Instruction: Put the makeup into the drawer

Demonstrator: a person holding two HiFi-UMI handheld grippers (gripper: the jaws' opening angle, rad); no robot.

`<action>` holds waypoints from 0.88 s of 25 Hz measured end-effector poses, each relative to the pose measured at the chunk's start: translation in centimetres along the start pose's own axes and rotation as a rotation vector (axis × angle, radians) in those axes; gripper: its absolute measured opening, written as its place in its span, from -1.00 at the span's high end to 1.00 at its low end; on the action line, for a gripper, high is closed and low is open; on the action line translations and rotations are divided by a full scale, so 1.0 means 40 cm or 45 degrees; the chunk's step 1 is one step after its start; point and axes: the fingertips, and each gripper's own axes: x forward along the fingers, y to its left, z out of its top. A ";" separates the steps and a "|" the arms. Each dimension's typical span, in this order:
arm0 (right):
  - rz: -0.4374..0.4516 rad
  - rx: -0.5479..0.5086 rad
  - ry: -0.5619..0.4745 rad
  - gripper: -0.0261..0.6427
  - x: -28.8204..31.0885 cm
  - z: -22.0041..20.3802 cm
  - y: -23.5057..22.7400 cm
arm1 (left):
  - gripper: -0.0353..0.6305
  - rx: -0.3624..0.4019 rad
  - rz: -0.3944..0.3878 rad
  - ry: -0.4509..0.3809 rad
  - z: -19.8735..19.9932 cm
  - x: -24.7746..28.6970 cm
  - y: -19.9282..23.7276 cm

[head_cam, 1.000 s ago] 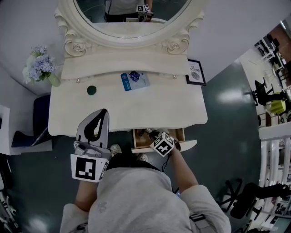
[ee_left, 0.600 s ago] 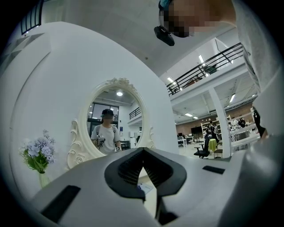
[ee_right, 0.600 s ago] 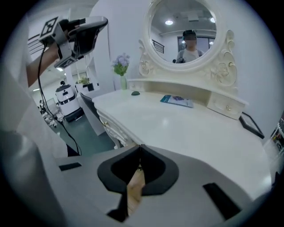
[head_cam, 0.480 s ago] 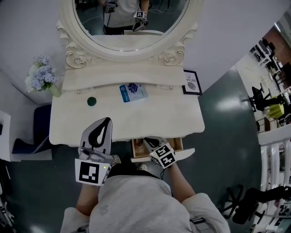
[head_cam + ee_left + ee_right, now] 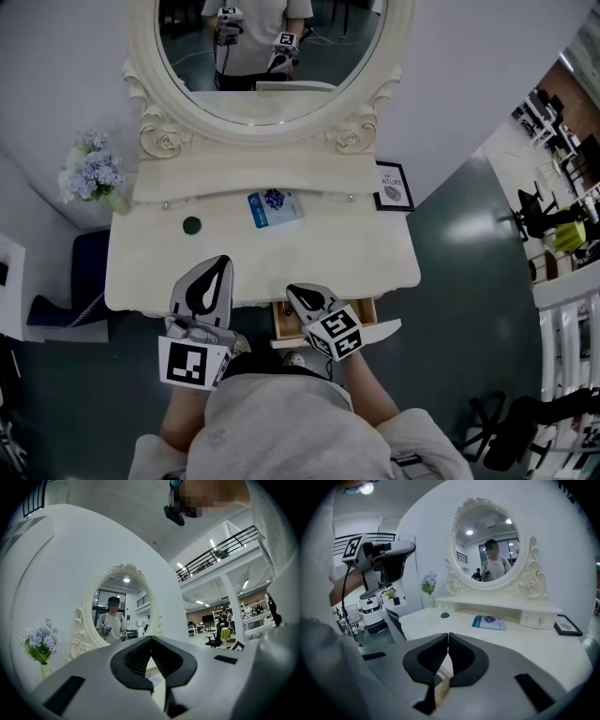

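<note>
Flat blue makeup packet (image 5: 277,207), purple print

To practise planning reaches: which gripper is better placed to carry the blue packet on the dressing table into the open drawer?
Right, probably. The right gripper is over the open drawer, with the blue packet almost straight ahead; the left gripper stands further aside. Both are shut and empty.

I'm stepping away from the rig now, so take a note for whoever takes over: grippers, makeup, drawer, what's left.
Left gripper: shut, empty, at the front edge of the table.
Right gripper: shut, empty, over the open drawer.
Blue packet and small green item lie on the table.
Drawer contents are hidden, so what's done can't be told.
Left: likely put both in, then close the drawer.
</note>
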 end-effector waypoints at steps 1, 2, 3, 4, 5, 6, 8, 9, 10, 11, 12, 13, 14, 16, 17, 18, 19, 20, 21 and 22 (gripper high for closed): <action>0.001 -0.002 -0.025 0.86 -0.001 0.018 0.004 | 0.85 -0.003 0.007 -0.020 0.007 0.001 0.002; 0.001 -0.005 -0.049 0.86 -0.002 0.035 0.008 | 0.85 -0.007 0.014 -0.050 0.018 0.002 0.004; 0.002 -0.007 -0.072 0.86 -0.003 0.052 0.011 | 0.85 -0.010 0.019 -0.070 0.025 0.003 0.005; 0.003 -0.008 -0.094 0.86 -0.005 0.068 0.015 | 0.85 -0.012 0.022 -0.078 0.029 0.002 0.006; 0.004 -0.008 -0.115 0.86 -0.008 0.082 0.018 | 0.85 -0.012 0.025 -0.080 0.030 0.002 0.006; 0.006 -0.007 -0.134 0.86 -0.011 0.096 0.021 | 0.85 -0.012 0.027 -0.079 0.031 0.001 0.007; 0.009 -0.007 -0.170 0.86 -0.018 0.122 0.025 | 0.85 -0.010 0.029 -0.078 0.033 0.001 0.007; 0.011 -0.007 -0.187 0.86 -0.021 0.134 0.028 | 0.85 -0.010 0.030 -0.076 0.033 0.000 0.008; 0.012 -0.009 -0.204 0.86 -0.024 0.146 0.030 | 0.85 -0.010 0.030 -0.076 0.033 0.000 0.008; 0.013 -0.011 -0.221 0.86 -0.028 0.158 0.032 | 0.85 -0.008 0.030 -0.079 0.034 0.000 0.009; 0.013 -0.013 -0.237 0.86 -0.033 0.170 0.035 | 0.85 -0.006 0.030 -0.082 0.035 -0.001 0.009; 0.014 -0.015 -0.254 0.86 -0.037 0.182 0.037 | 0.85 -0.006 0.031 -0.085 0.036 -0.001 0.009; 0.014 -0.017 -0.272 0.86 -0.042 0.195 0.040 | 0.85 -0.008 0.032 -0.088 0.037 -0.002 0.009; 0.017 -0.021 -0.306 0.86 -0.051 0.220 0.045 | 0.85 -0.009 0.031 -0.093 0.039 -0.002 0.009; 0.017 -0.022 -0.322 0.86 -0.055 0.231 0.047 | 0.85 -0.008 0.029 -0.095 0.040 -0.002 0.008; 0.017 -0.023 -0.336 0.86 -0.059 0.242 0.049 | 0.85 -0.008 0.027 -0.096 0.041 -0.002 0.008; 0.016 -0.024 -0.349 0.86 -0.063 0.253 0.051 | 0.85 -0.008 0.026 -0.097 0.043 -0.002 0.008; 0.016 -0.025 -0.361 0.86 -0.067 0.263 0.054 | 0.85 -0.008 0.025 -0.098 0.044 -0.002 0.008; 0.016 -0.026 -0.374 0.86 -0.071 0.273 0.057 | 0.85 -0.008 0.024 -0.096 0.044 -0.003 0.007; 0.017 -0.028 -0.387 0.86 -0.075 0.282 0.060 | 0.85 -0.008 0.021 -0.087 0.042 -0.004 0.007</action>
